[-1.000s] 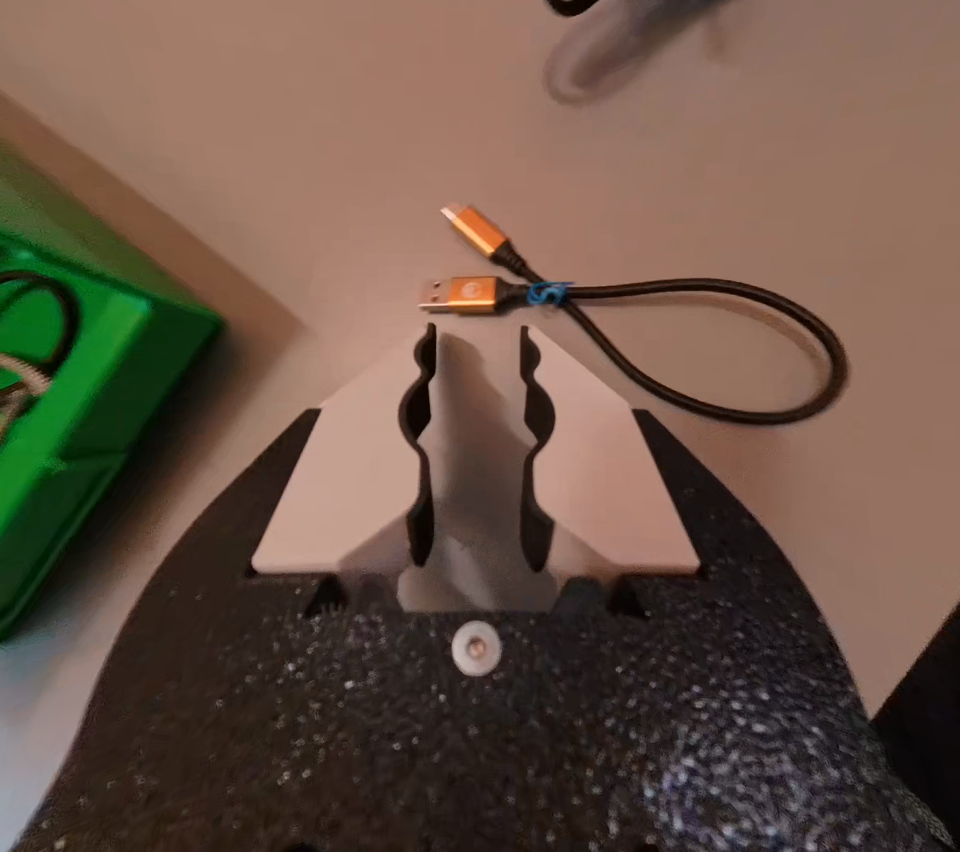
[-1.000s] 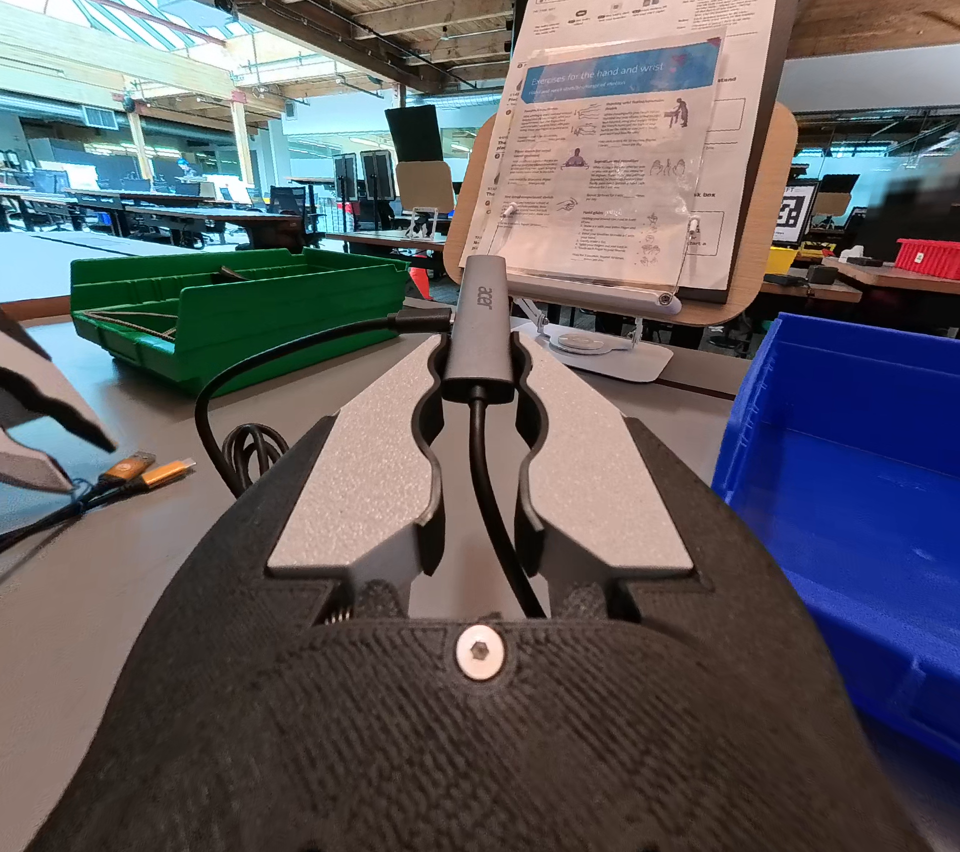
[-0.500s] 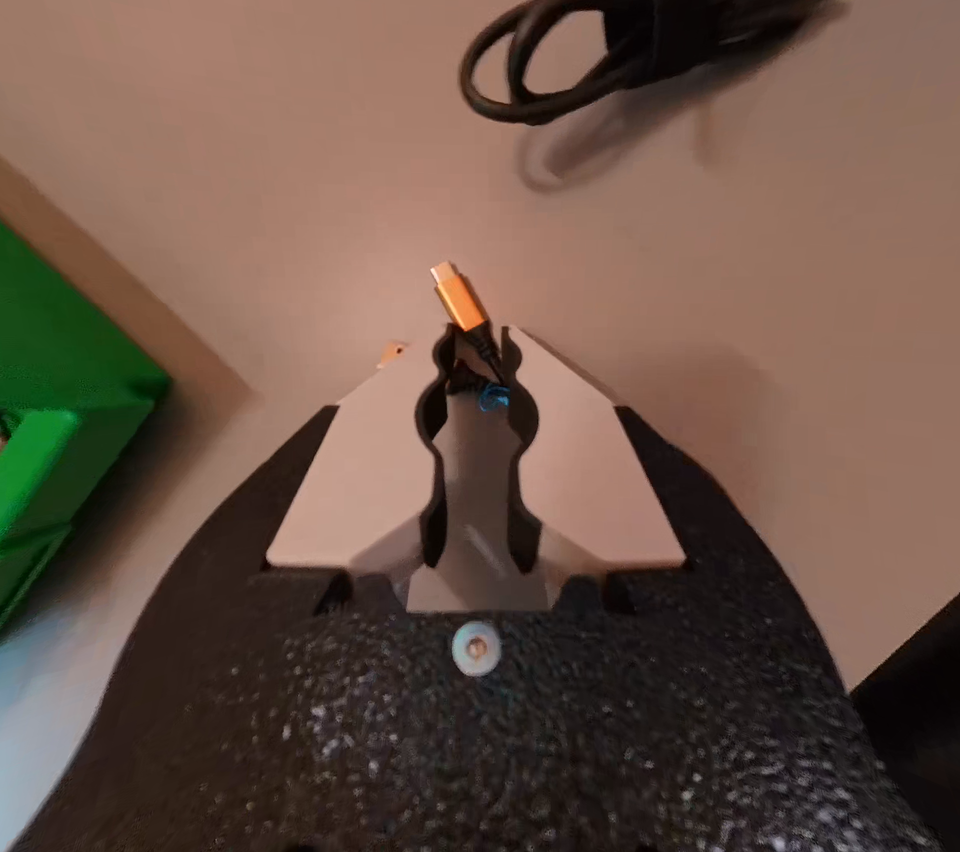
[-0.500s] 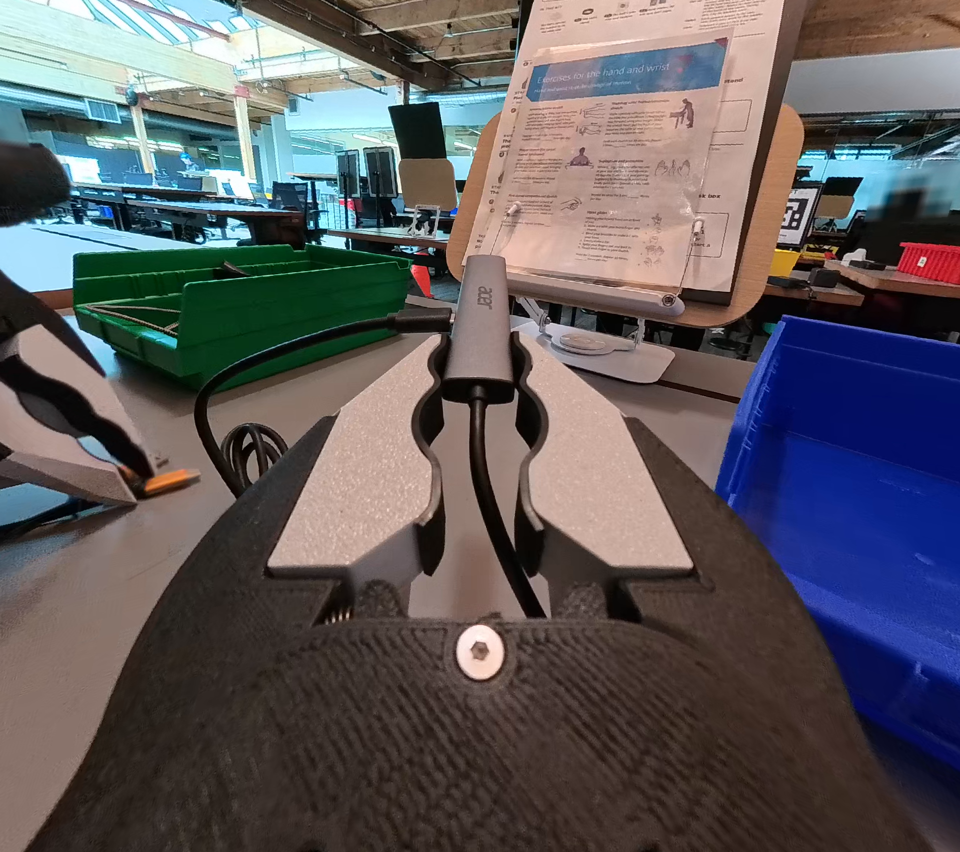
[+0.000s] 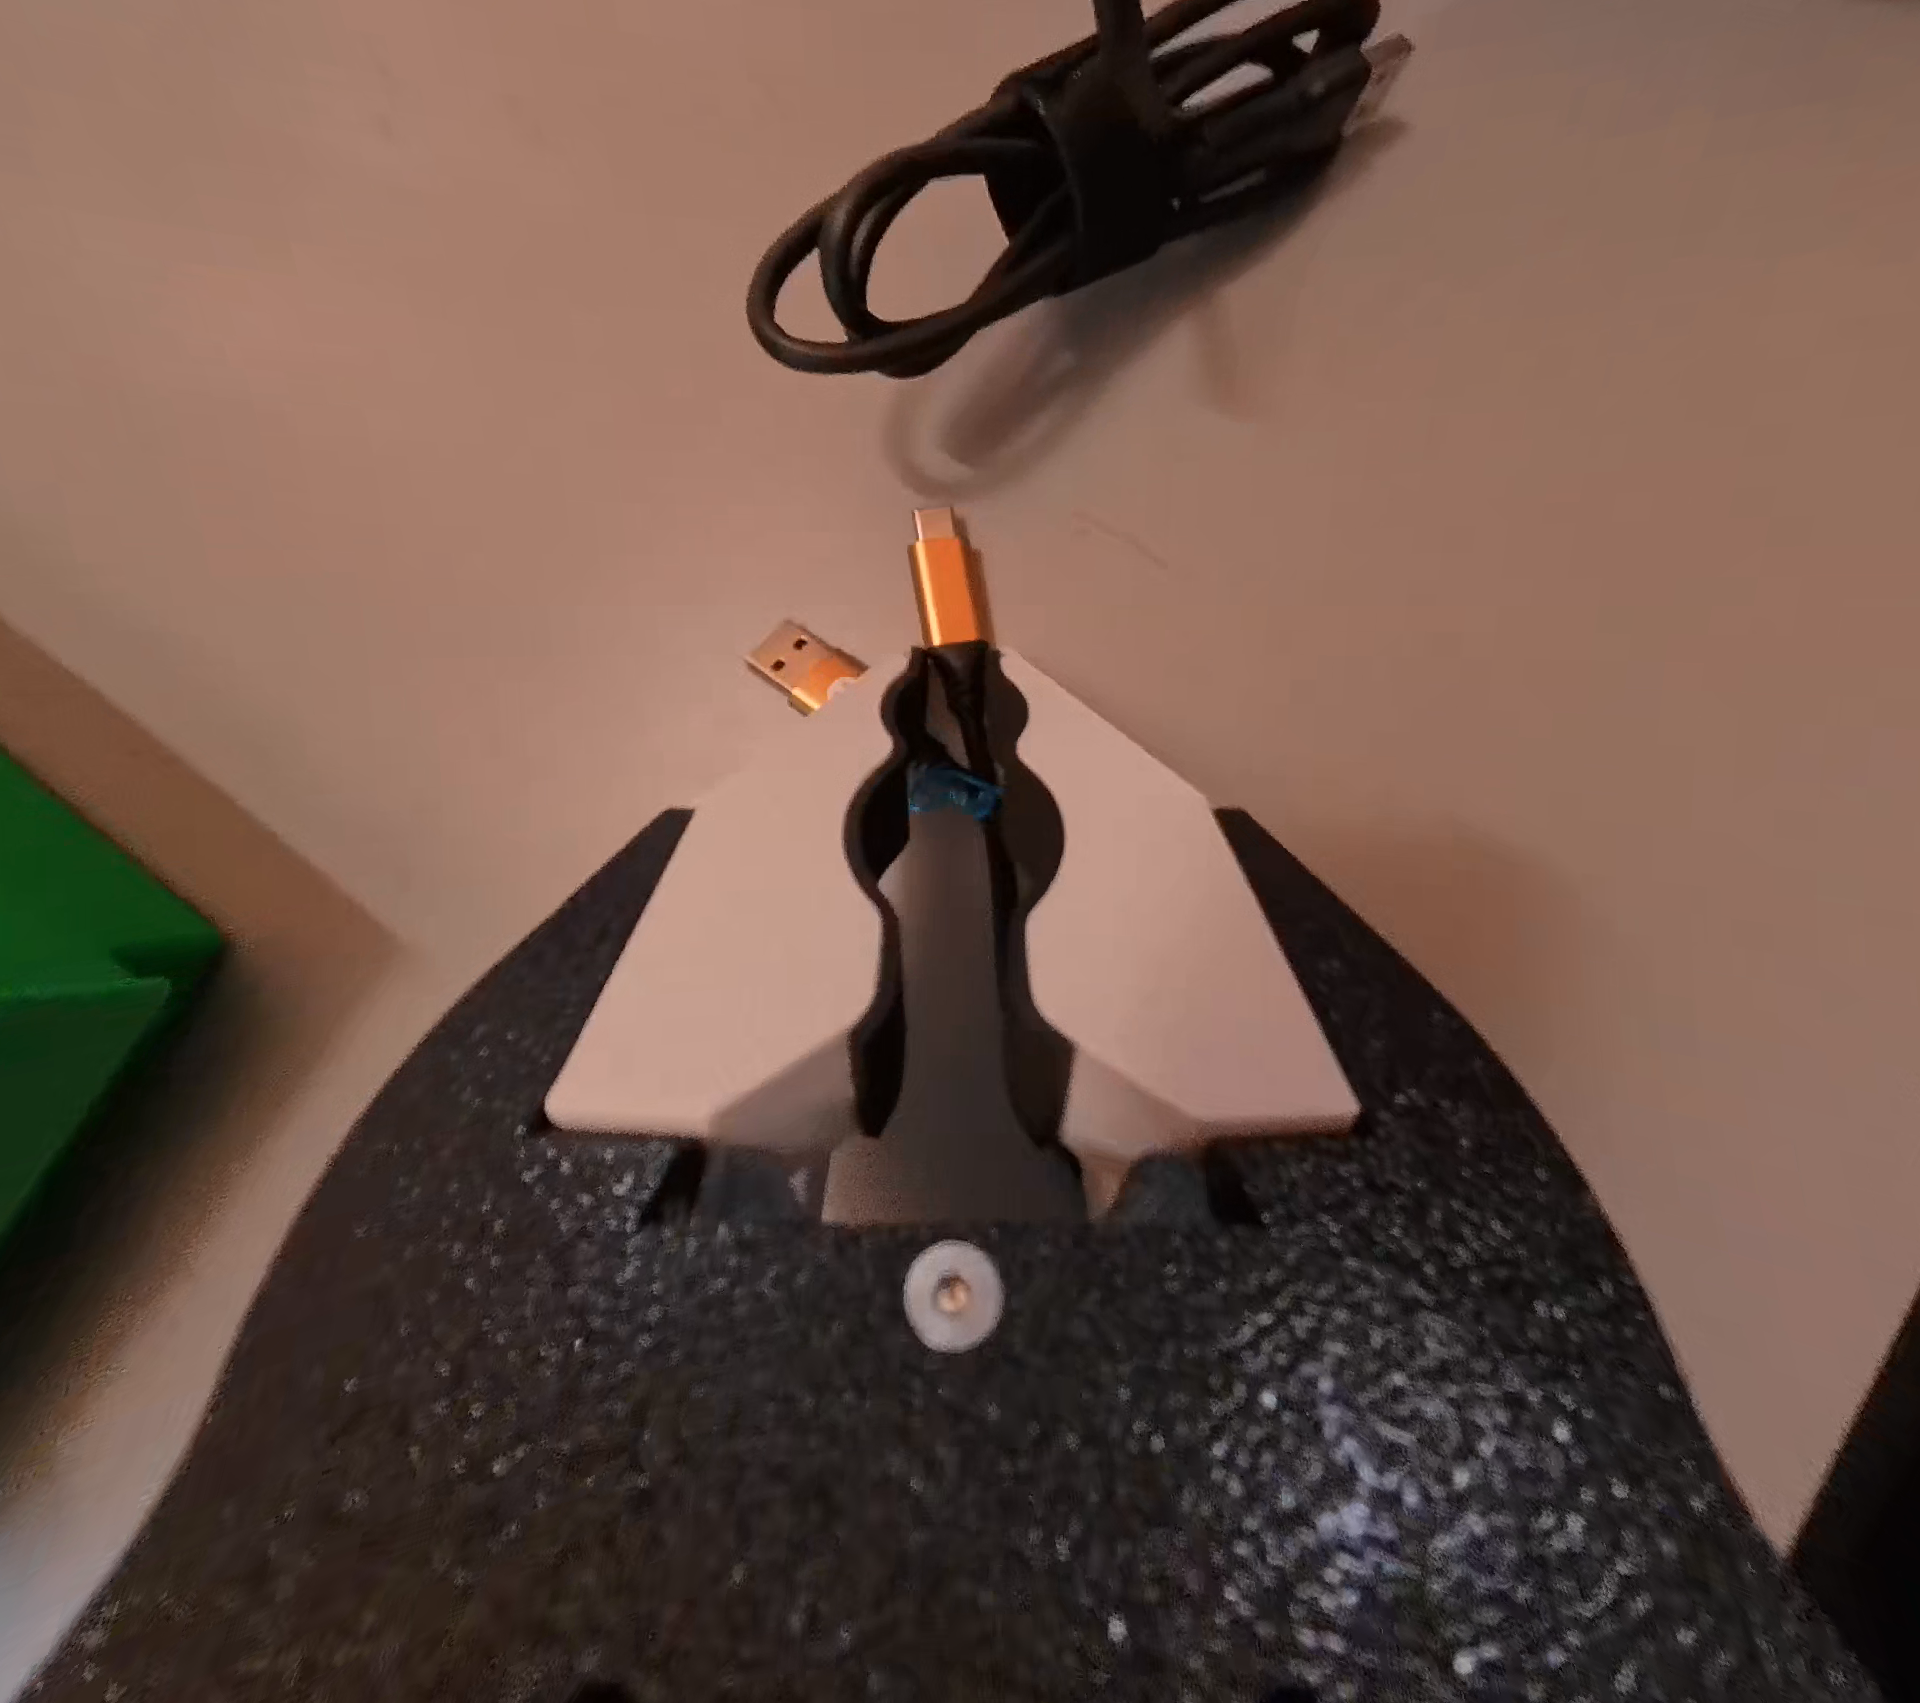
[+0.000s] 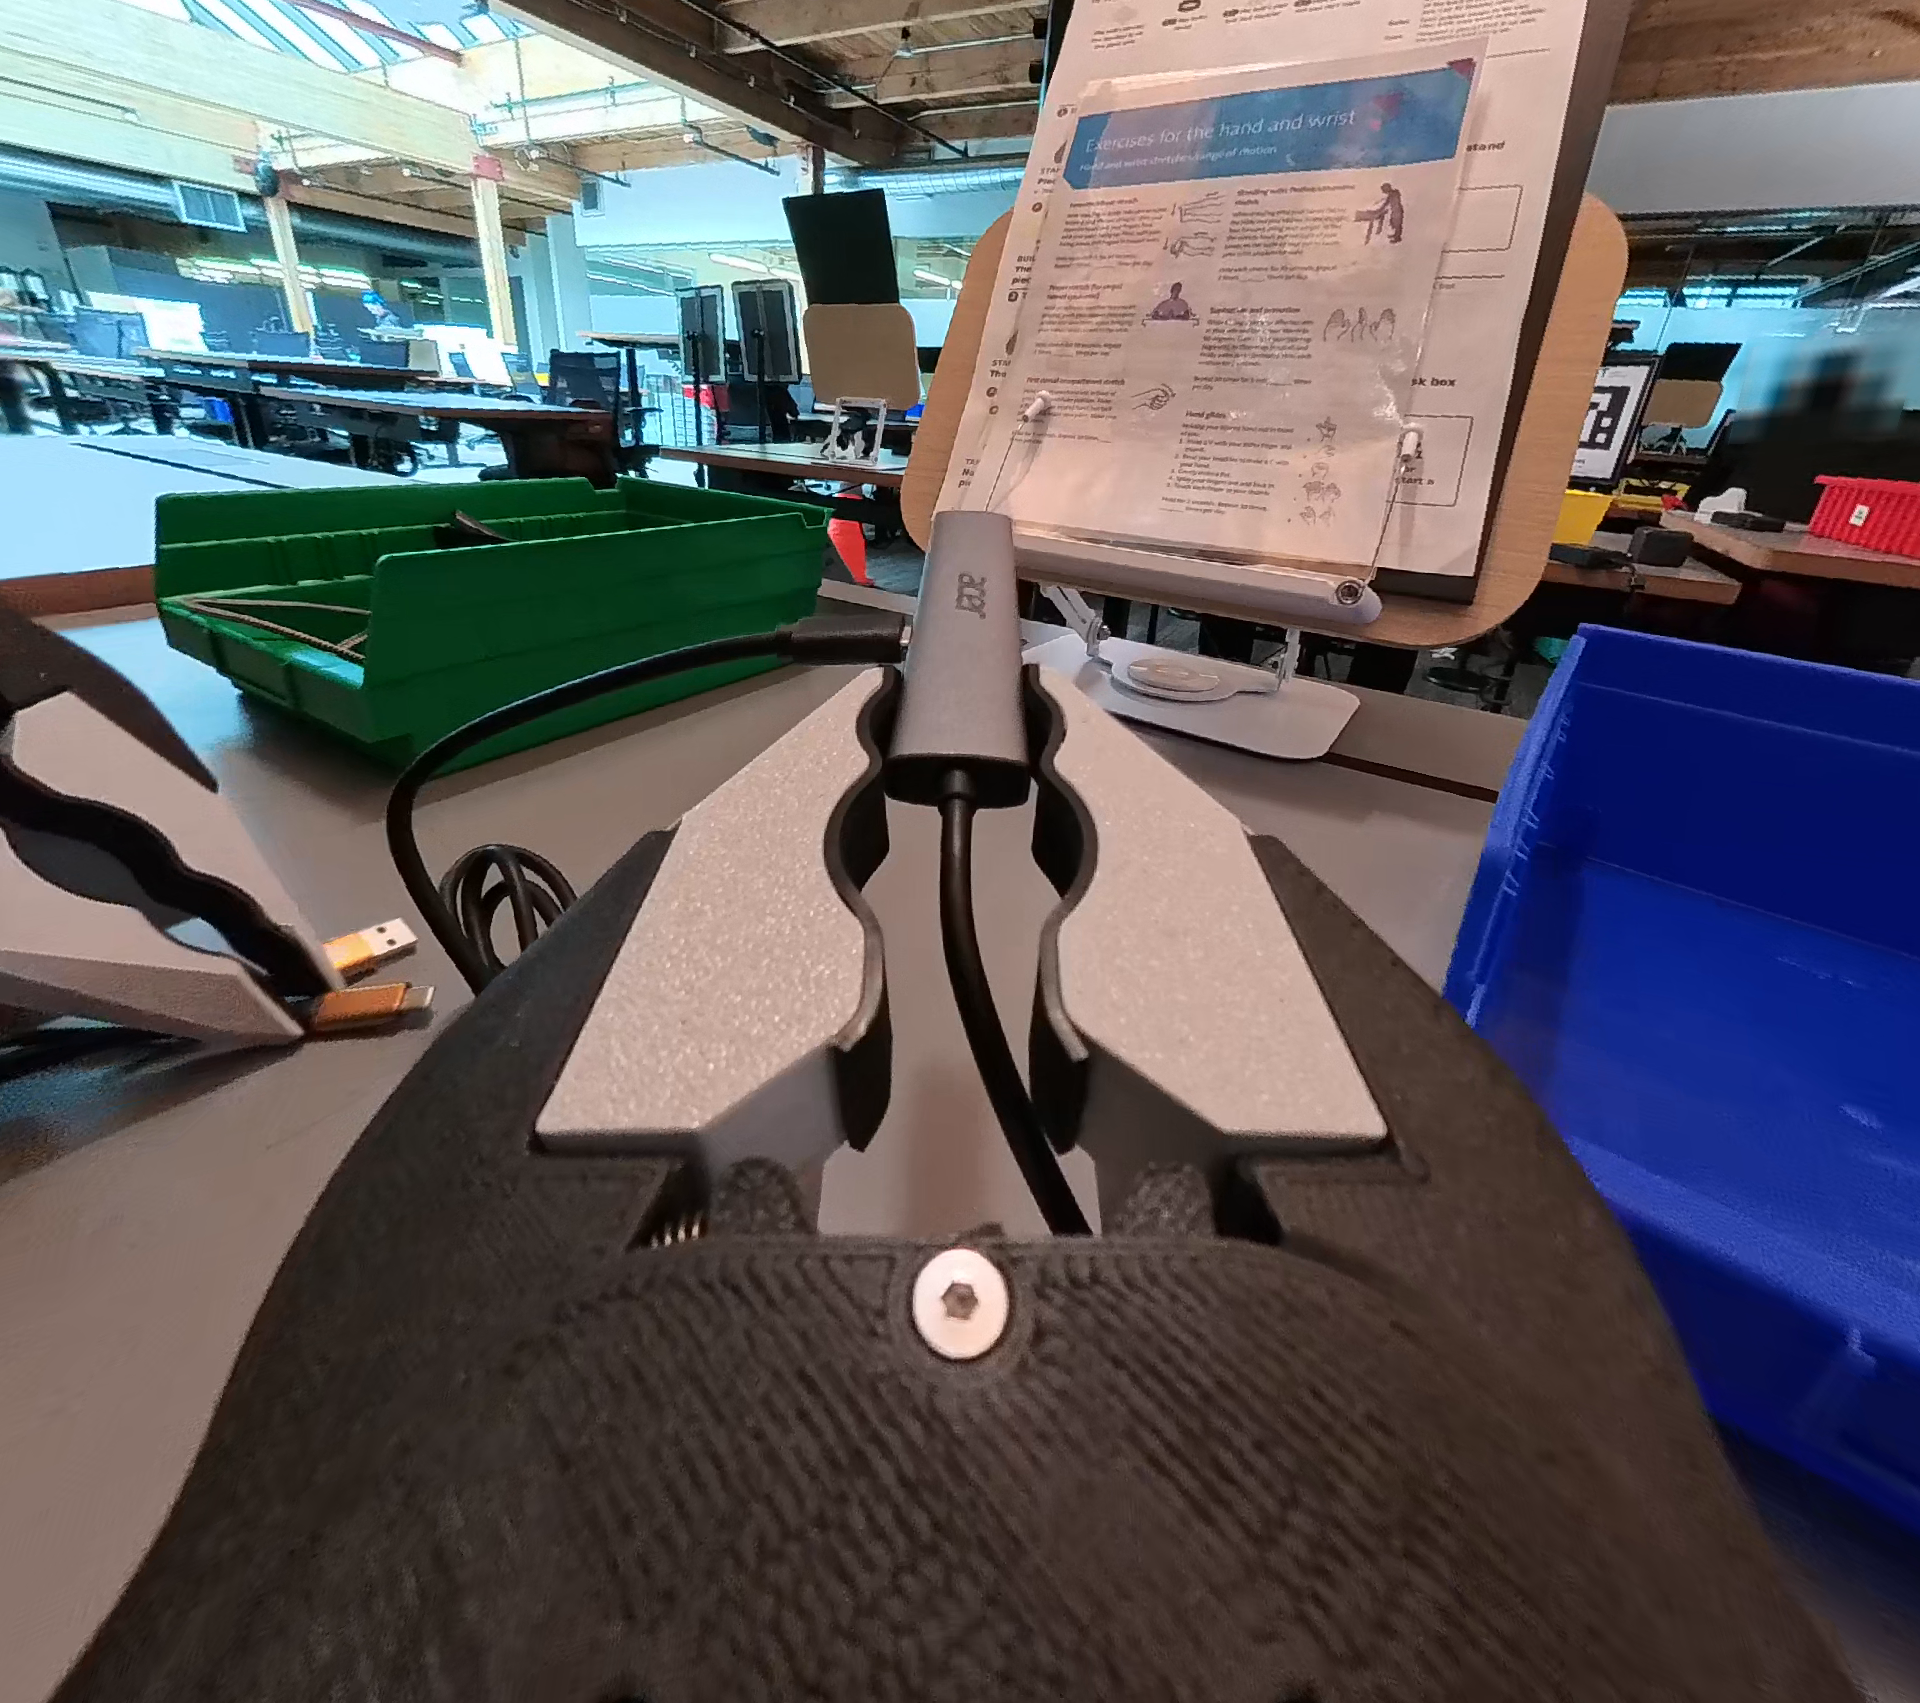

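The left gripper (image 5: 951, 666) is clenched on the short braided cable (image 5: 971, 739), pinching it at its tips just behind the slim orange plug (image 5: 943, 593). That plug sticks straight out past the fingertips, its long axis in line with the fingers, metal tip pointing away from the camera toward the coiled black cable (image 5: 1060, 178). A blue tie (image 5: 951, 793) sits on the cord in the hollow between the jaws. The cable's other end, a broad orange plug (image 5: 805, 666), lies free just left of the tips and angles off to the left. Whether either plug touches the table (image 5: 416, 199) is hard to say, as the view is steep and somewhat blurred.

The right gripper (image 6: 961, 697) is closed around a slim grey hub (image 6: 961, 645), held with its long axis along the fingers and its far end pointing forward and upward toward a document stand (image 6: 1247, 251). The hub's own lead (image 6: 966, 926) runs back between the jaws. A black cord (image 6: 582, 708) is plugged into its left side and curves down to the coil on the table.

So each gripper has its piece in hand, and the orange plug and hub are well apart, not joined. A green bin (image 6: 468, 604) stands at the far left, a blue bin (image 6: 1714, 978) close on the right
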A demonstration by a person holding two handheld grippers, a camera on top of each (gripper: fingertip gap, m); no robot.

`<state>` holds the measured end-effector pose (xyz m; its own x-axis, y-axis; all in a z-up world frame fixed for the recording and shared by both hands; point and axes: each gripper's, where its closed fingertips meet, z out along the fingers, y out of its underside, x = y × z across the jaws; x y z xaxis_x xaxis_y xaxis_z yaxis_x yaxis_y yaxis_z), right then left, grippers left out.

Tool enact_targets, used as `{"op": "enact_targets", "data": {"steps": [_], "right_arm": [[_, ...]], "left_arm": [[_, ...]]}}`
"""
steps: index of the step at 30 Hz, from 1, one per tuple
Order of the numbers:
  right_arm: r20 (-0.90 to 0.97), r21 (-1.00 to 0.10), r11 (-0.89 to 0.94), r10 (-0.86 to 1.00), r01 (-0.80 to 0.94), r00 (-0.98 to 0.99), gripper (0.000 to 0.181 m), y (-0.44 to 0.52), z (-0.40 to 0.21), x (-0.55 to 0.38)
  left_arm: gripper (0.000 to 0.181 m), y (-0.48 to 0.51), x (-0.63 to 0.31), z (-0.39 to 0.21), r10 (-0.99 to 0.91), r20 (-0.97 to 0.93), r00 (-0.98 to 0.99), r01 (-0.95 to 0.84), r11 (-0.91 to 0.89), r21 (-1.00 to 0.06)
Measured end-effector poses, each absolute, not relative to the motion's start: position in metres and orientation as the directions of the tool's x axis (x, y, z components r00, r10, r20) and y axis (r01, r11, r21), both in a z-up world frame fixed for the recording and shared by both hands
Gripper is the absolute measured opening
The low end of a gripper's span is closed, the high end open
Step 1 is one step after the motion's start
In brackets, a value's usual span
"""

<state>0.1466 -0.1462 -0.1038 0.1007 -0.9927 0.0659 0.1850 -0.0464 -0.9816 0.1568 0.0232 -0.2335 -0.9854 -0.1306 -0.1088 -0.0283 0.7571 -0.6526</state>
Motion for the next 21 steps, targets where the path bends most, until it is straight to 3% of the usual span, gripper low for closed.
{"op": "enact_targets", "data": {"steps": [1,4,8,13,21], "right_arm": [[0.06,-0.982,-0.04,-0.993,0.185,0.103,0.021,-0.146,-0.104,0.146],[0.049,-0.982,-0.029,-0.993,0.186,0.105,0.021,-0.145,-0.103,0.146],[0.065,-0.98,-0.047,-0.994,0.192,0.087,0.021,-0.146,-0.103,0.145],[0.101,-0.979,-0.079,-0.989,0.189,0.11,0.022,-0.14,-0.104,0.146],[0.136,-0.972,-0.098,-0.975,0.212,0.176,0.022,-0.128,-0.103,0.143]], "left_arm": [[0.008,0.022,0.157,-0.233,-0.149,-0.106,-0.983,-0.039,0.736,-0.675],[0.007,0.017,0.162,-0.233,-0.191,-0.108,-0.976,-0.053,0.683,-0.729],[0.006,0.019,0.167,-0.226,-0.197,-0.238,-0.951,0.029,0.71,-0.704],[0.005,0.015,0.157,-0.172,-0.197,-0.193,-0.961,0.017,0.656,-0.755],[0.005,-0.016,0.148,-0.116,-0.149,0.123,-0.981,-0.187,0.587,-0.787]]}}
